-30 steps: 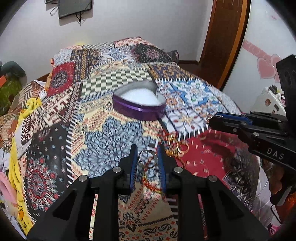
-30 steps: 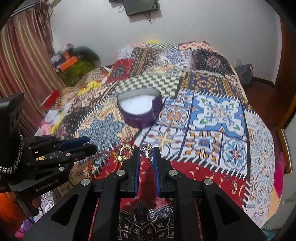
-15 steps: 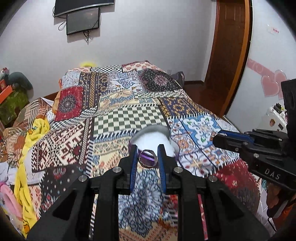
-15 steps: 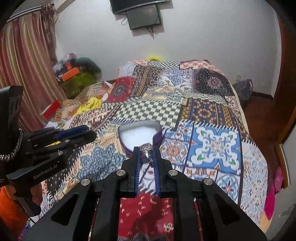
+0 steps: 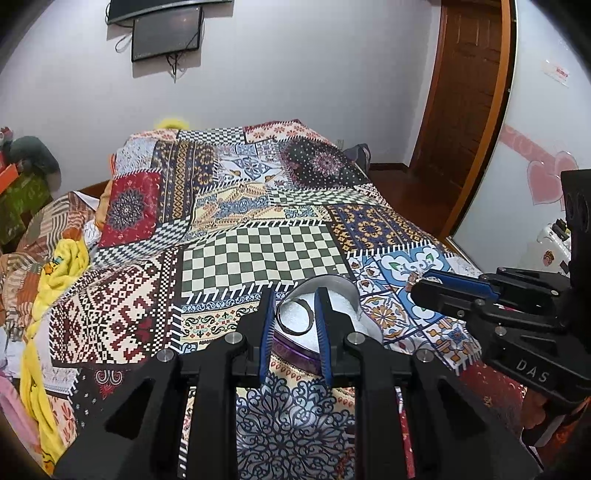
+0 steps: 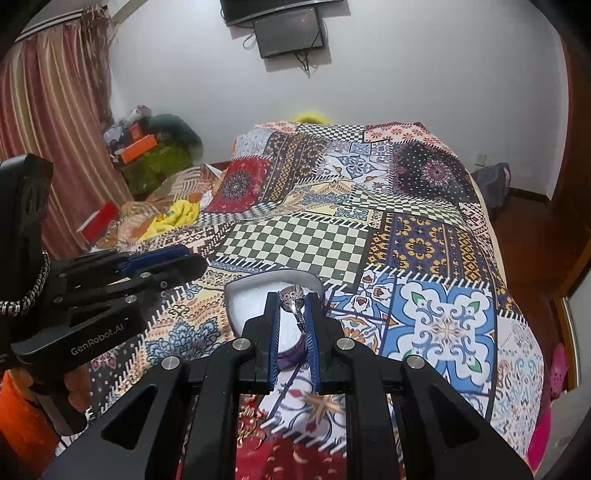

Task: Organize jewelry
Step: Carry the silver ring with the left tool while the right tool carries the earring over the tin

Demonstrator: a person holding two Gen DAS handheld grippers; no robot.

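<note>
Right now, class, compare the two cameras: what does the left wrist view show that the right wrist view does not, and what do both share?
Only the left wrist view shows the plain silver band ring pinched in the left gripper, and the pink heart decoration on the side wall.

Only the right wrist view shows the ornate silver ring held in the right gripper, and the striped curtain.

Both show the purple heart-shaped box with white lining on the patchwork bedspread, and the wall-mounted screen.

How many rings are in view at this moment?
2. A plain ring sits between the left gripper's fingers; a jeweled ring sits between the right gripper's fingers, both over the purple box. Others may be hidden.
</note>
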